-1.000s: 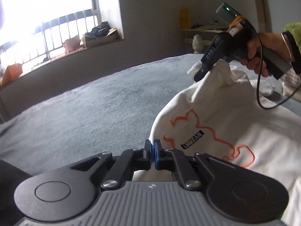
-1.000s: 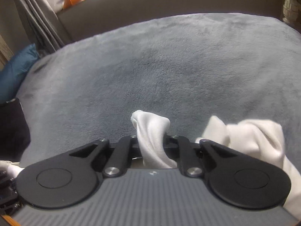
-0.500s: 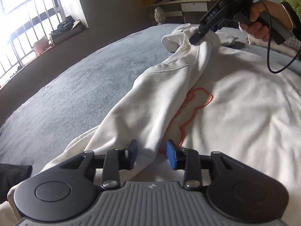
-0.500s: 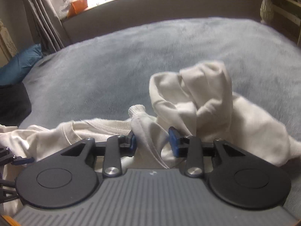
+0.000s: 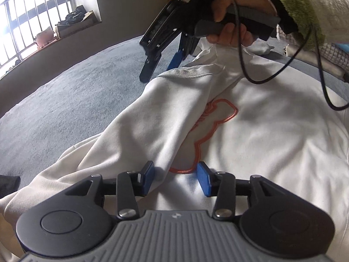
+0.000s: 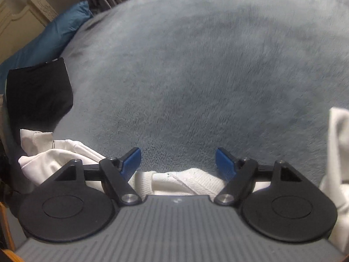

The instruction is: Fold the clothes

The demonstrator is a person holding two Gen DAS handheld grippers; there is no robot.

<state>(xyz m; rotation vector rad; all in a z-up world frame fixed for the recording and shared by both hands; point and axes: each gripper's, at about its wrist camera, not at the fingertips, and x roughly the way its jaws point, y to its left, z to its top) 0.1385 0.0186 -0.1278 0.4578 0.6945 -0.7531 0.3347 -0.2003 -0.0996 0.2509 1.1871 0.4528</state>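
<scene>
Lying flat on the grey bed point(image 5: 65, 100), front up, with one sleeve point(image 5: 152, 118) folded slantwise across the chest print: white sweatshirt point(image 5: 272, 135). Sleeve's long axis running from left tool point(image 5: 175, 178) up to the ribbed cuff point(image 5: 187, 72) under right tool point(image 5: 162, 67). Both tools just opened, jaws apart, gripping nothing; left's pads straddling the sleeve's near end, right's hanging just above the cuff. Probably next: far side of the body, nearer the right.
</scene>
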